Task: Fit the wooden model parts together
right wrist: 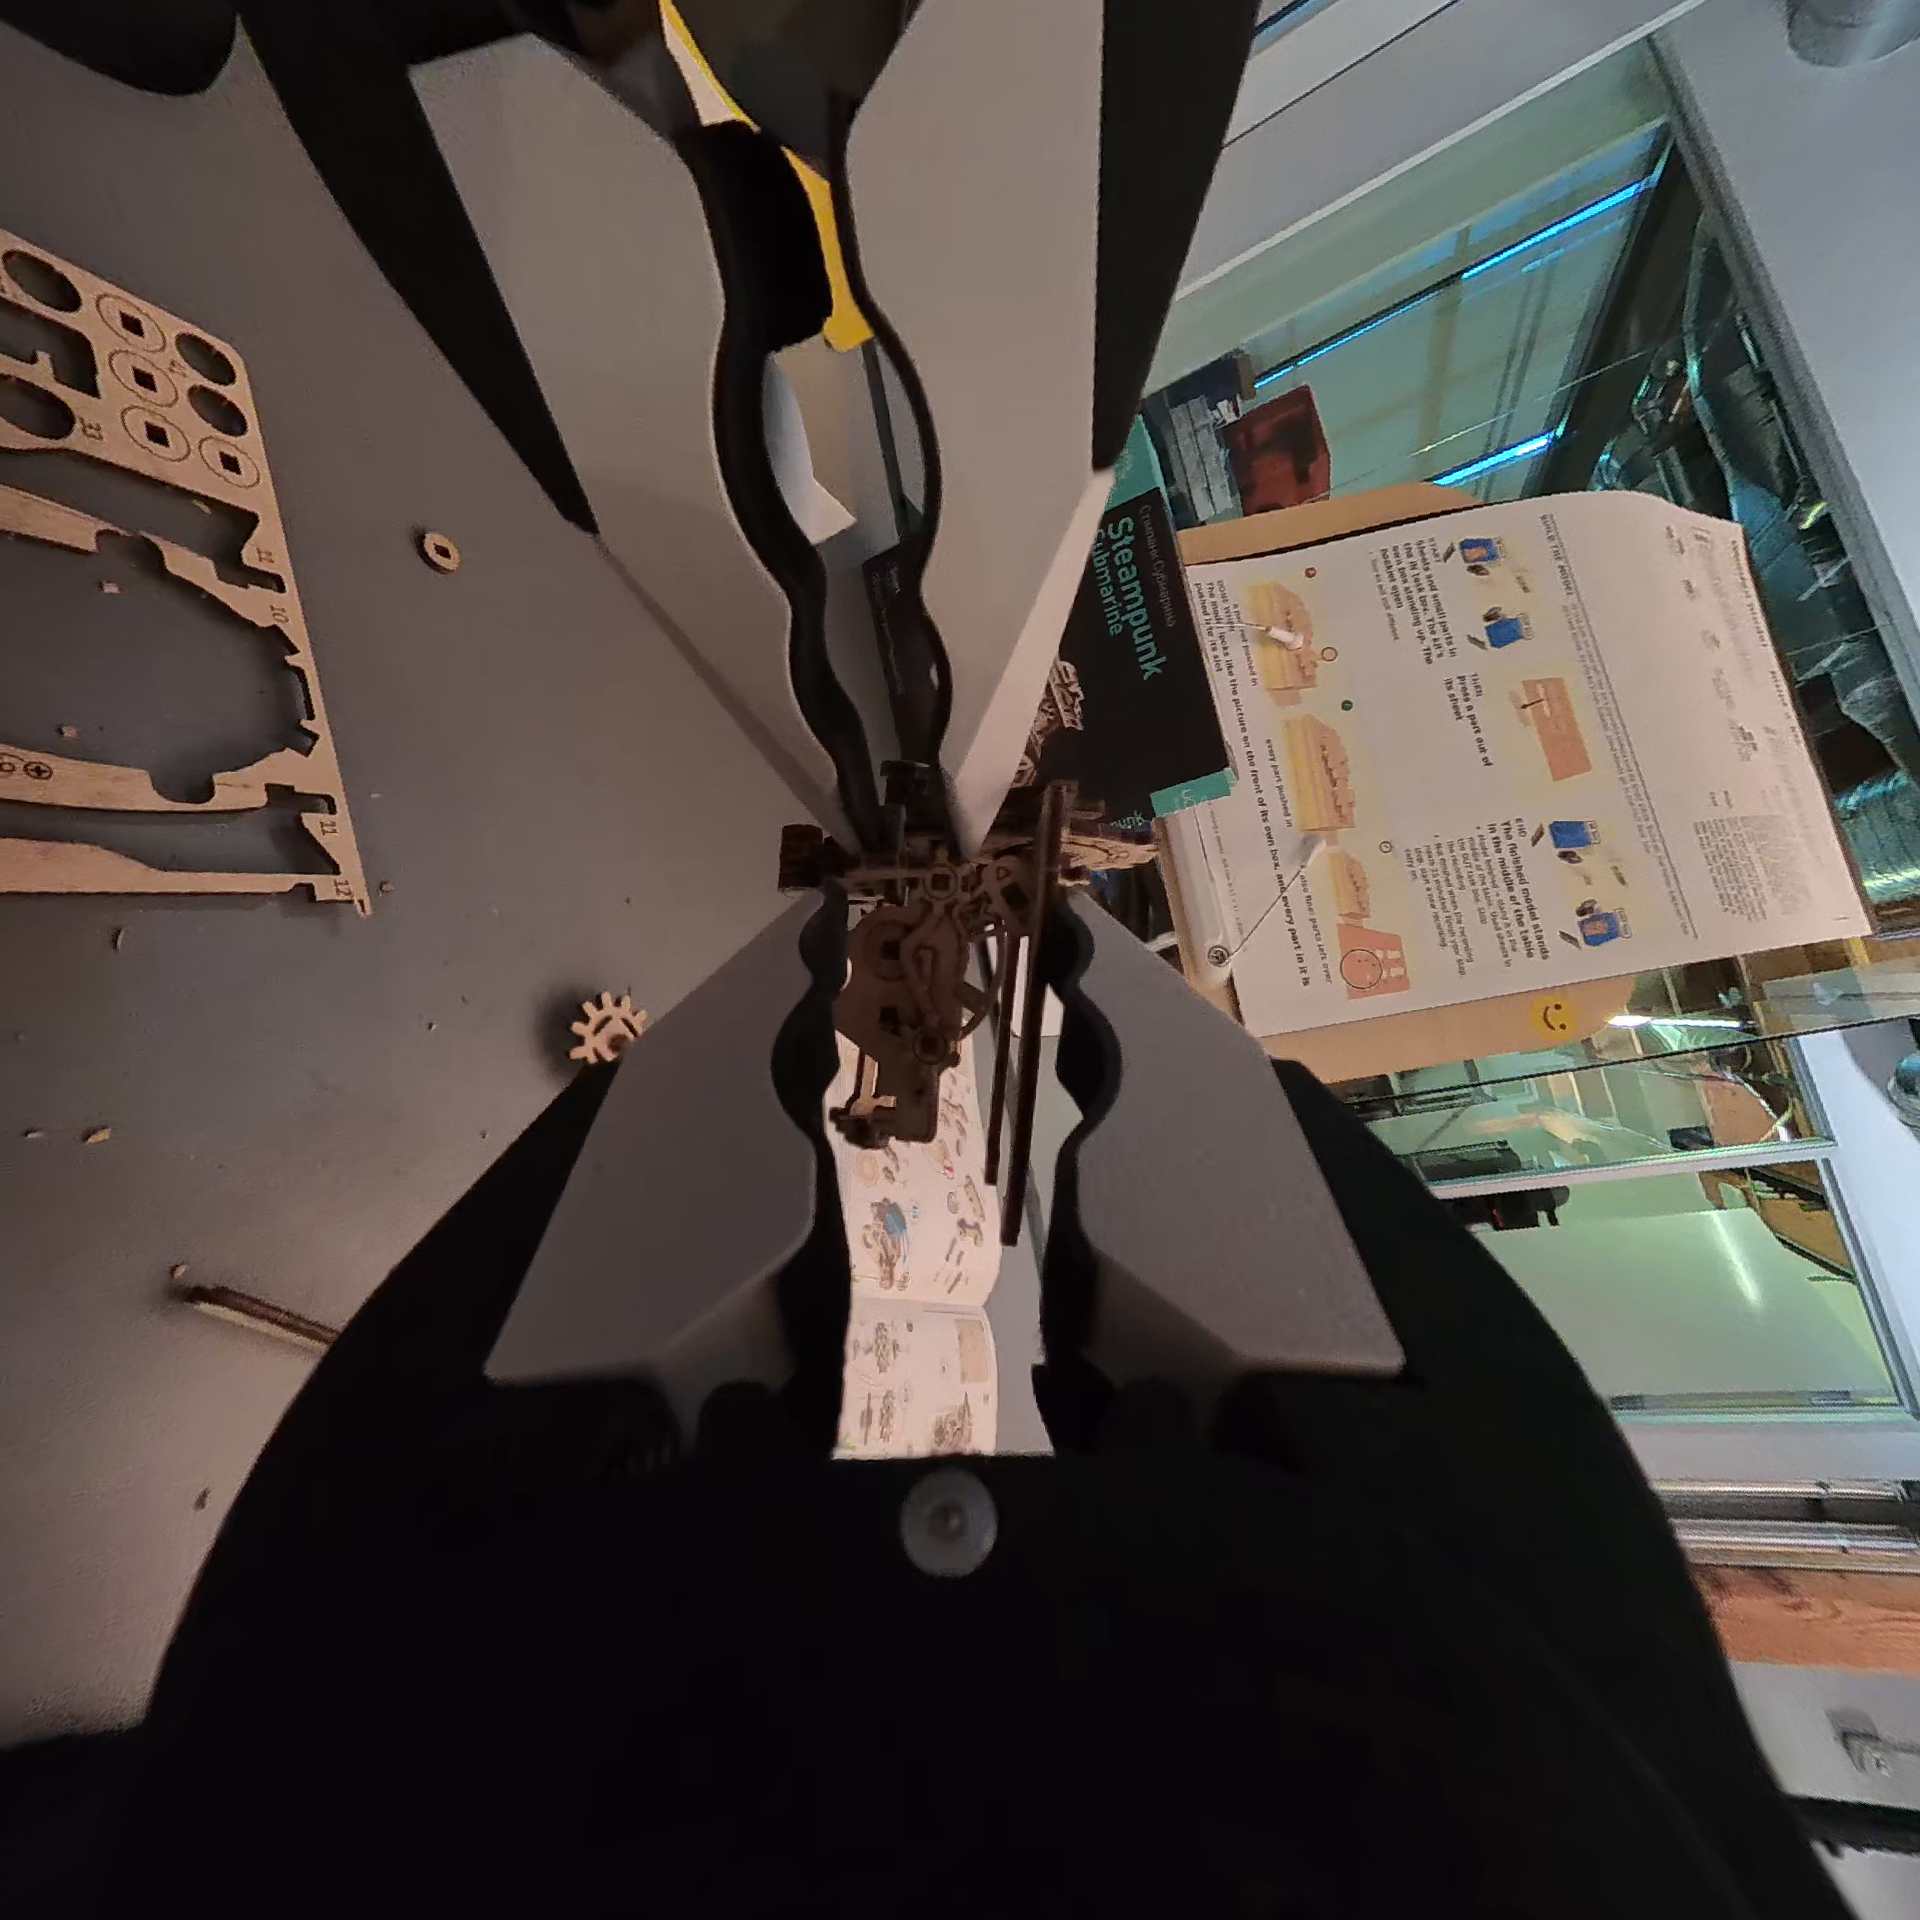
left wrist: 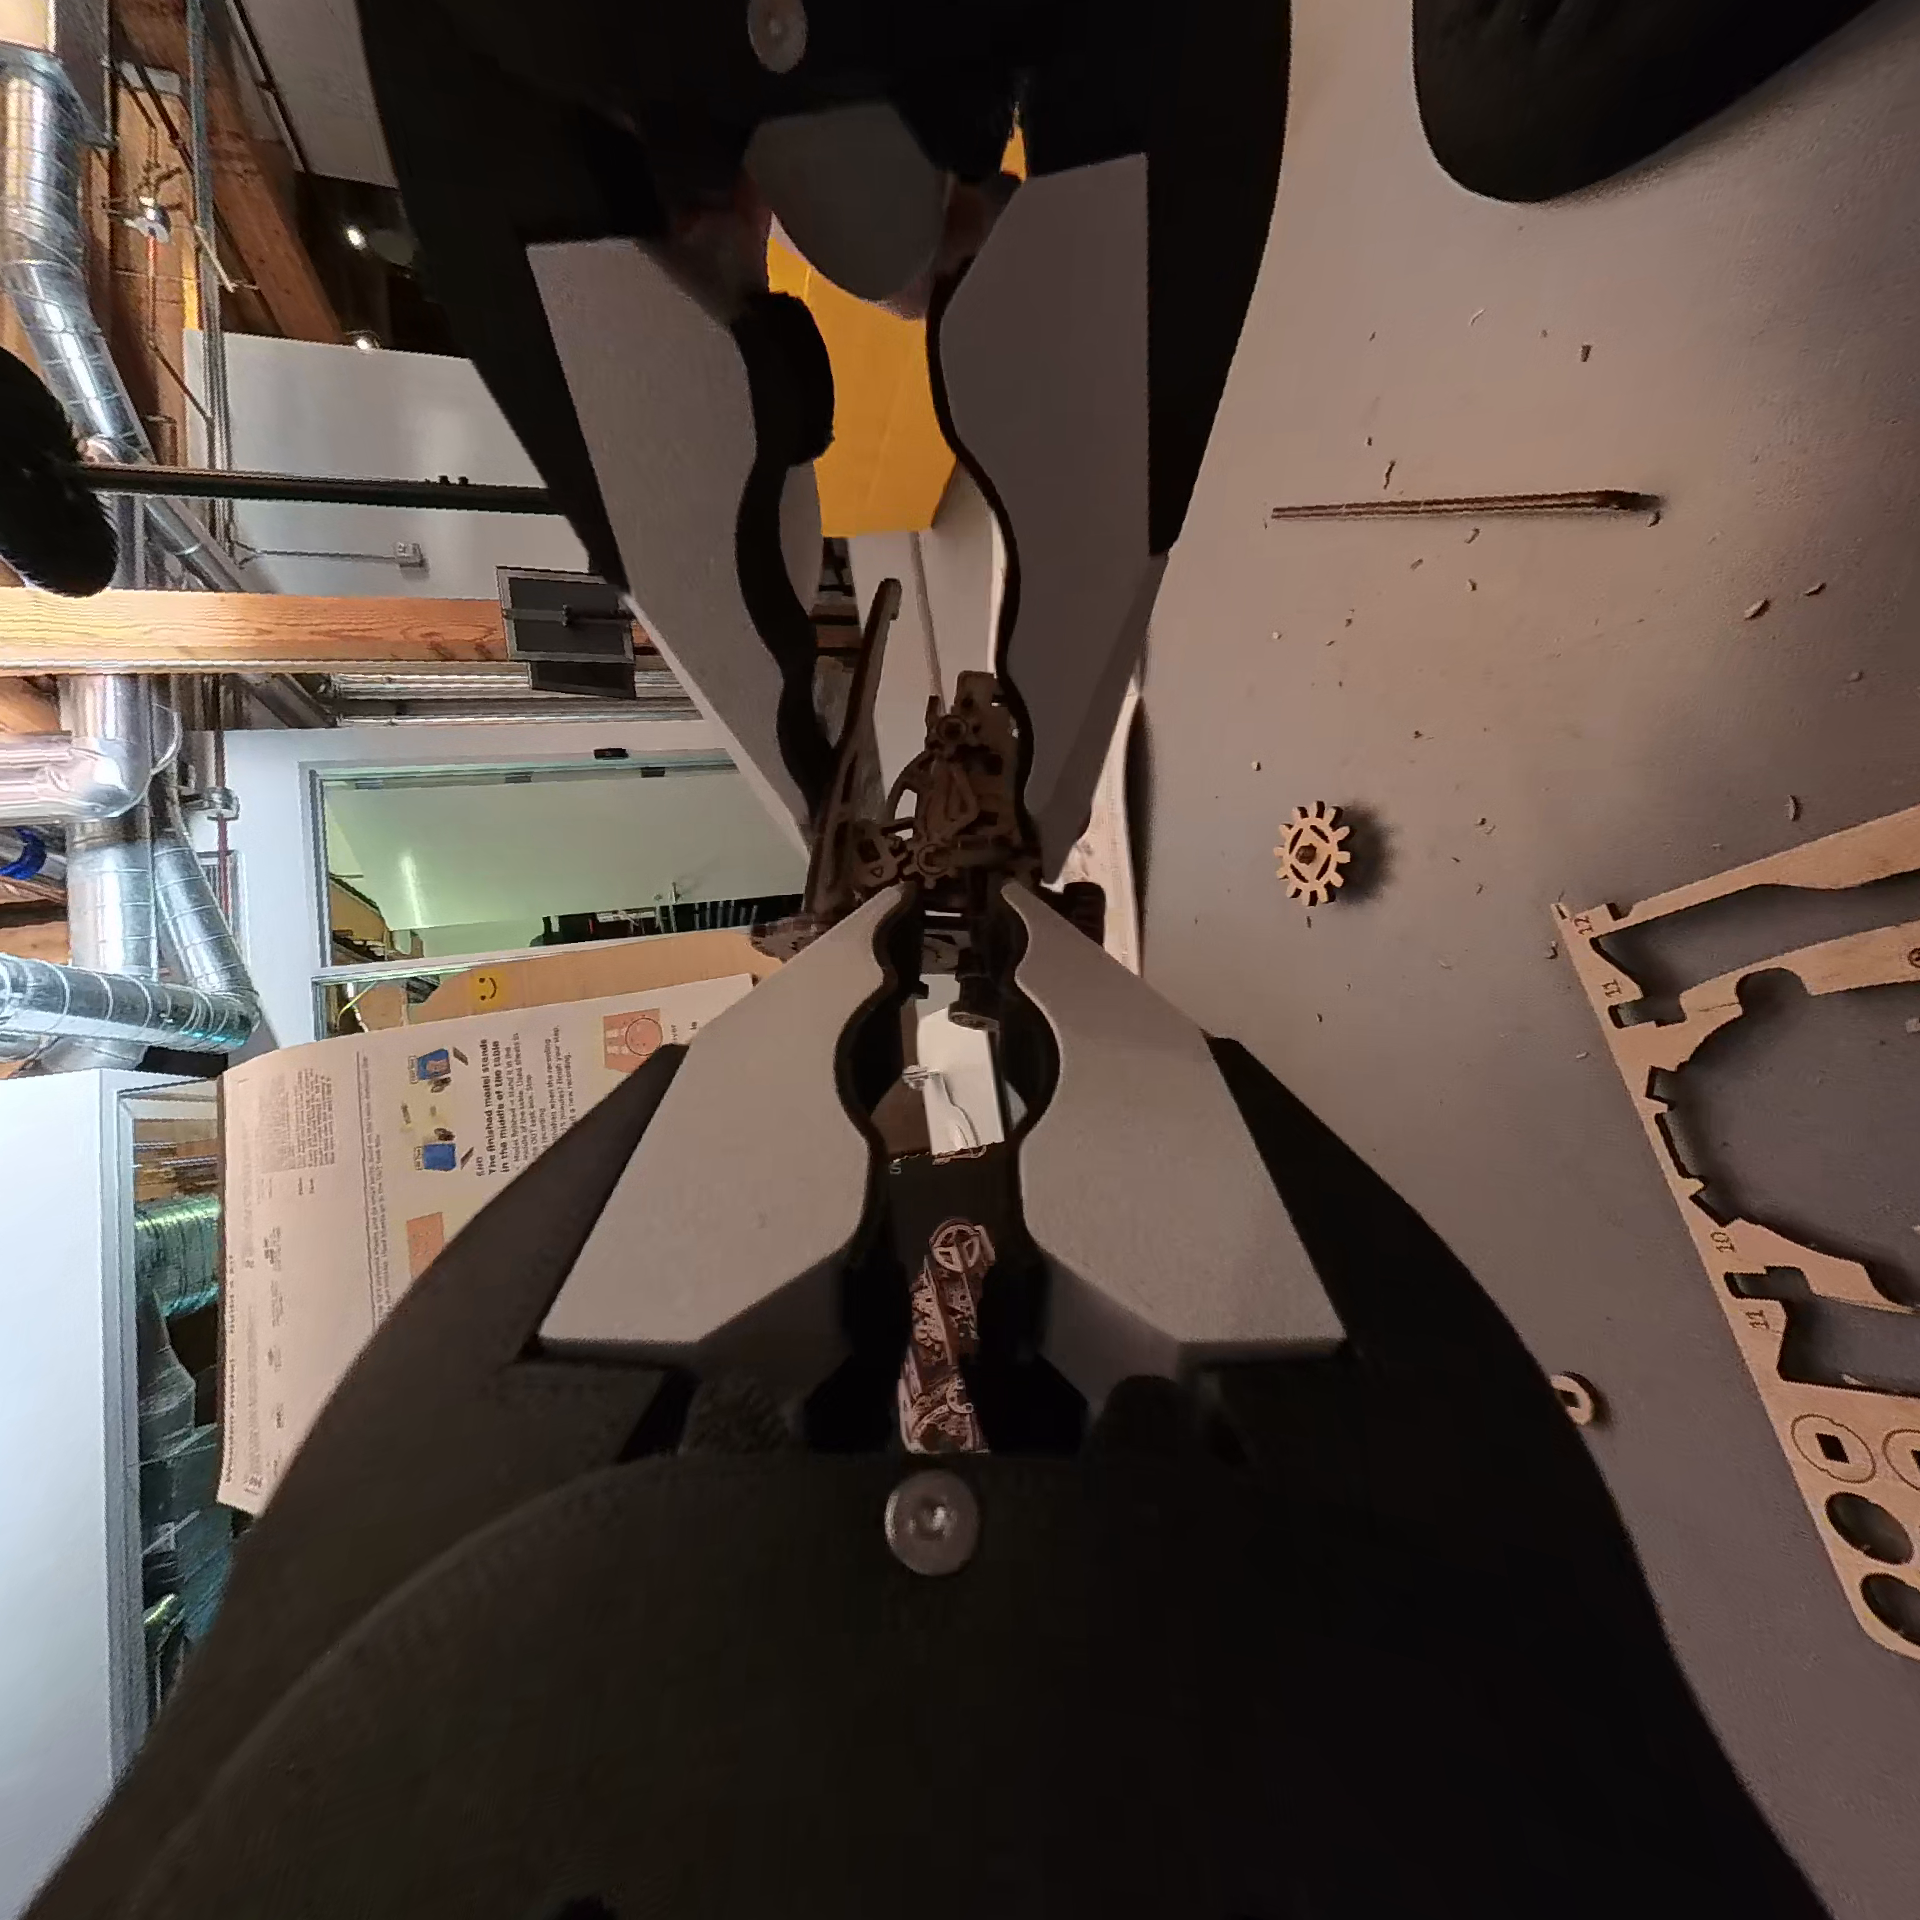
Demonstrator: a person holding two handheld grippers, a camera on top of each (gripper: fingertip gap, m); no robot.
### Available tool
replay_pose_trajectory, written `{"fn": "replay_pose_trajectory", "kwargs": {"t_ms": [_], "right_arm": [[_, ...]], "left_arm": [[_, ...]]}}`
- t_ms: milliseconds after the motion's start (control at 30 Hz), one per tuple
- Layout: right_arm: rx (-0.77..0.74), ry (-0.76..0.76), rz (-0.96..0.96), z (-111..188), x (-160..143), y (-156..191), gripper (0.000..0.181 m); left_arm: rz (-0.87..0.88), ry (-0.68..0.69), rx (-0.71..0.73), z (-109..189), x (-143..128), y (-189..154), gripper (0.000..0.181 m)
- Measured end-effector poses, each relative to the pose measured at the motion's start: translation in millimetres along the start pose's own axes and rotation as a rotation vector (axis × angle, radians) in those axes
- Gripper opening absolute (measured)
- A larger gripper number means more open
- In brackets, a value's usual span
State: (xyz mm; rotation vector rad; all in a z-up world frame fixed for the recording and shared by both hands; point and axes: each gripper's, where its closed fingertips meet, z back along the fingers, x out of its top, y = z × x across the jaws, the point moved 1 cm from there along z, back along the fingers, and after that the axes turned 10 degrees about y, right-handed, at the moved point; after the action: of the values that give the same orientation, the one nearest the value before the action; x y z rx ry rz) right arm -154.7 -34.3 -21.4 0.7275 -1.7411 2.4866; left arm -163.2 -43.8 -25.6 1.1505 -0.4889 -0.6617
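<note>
Left wrist view shows your left tongs (left wrist: 951,899) at frame centre, nearly closed, their tips pinching the lower end of the wooden model (left wrist: 951,810). The right tongs (left wrist: 914,800) come down from the top of the frame and meet the same model from above, tip to tip with yours. To the right, on the grey desk (left wrist: 1455,675), a loose wooden gear (left wrist: 1314,854) lies apart from the model, and a punched-out part sheet (left wrist: 1766,1195) sits at the right edge.

In the right wrist view your right tongs (right wrist: 940,914) stand partly open, the model (right wrist: 914,956) lying between the fingers and touching the left one; whether they truly clamp it you cannot tell. The left tongs (right wrist: 904,821) grip its far end. An instruction sheet (right wrist: 1507,769) stands at the right.
</note>
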Motion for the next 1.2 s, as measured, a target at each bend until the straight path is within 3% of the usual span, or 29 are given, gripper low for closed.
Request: {"fn": "replay_pose_trajectory", "kwargs": {"t_ms": [200, 333, 467, 667, 767, 967, 1200], "right_arm": [[0.031, 0.002, 0.003, -2.1, -1.5, 6.2, 0.036], [0.048, -0.054, -0.076, 0.6, -0.7, 0.7, 0.036], [0.031, -0.121, -0.15, 6.9, -3.3, -12.3, 0.036], [0.039, -0.268, -0.241, 22.5, 6.3, -25.0, 0.036], [0.104, -0.303, -0.312, 24.1, 9.3, -23.0, 0.036], [0.348, -0.386, -0.648, 19.6, 3.9, -22.8, 0.037], [0.329, -0.347, -0.658, 11.1, -4.6, -21.8, 0.037]], "left_arm": [[-0.022, 0.014, -0.026, 0.0, 1.0, -5.7, 0.009], [0.058, -0.045, -0.022, 5.0, 2.3, 2.0, 0.01], [0.334, -0.153, -0.128, 16.4, -5.4, 22.2, 0.017], [0.766, -0.31, -0.477, 14.4, -14.3, 24.3, 0.023], [0.776, -0.372, -0.48, 17.7, -9.9, 27.1, 0.013], [0.812, -0.364, -0.511, 17.2, -8.9, 27.2, 0.012], [0.884, -0.275, -0.518, 8.2, -13.1, 26.2, 0.011]]}}
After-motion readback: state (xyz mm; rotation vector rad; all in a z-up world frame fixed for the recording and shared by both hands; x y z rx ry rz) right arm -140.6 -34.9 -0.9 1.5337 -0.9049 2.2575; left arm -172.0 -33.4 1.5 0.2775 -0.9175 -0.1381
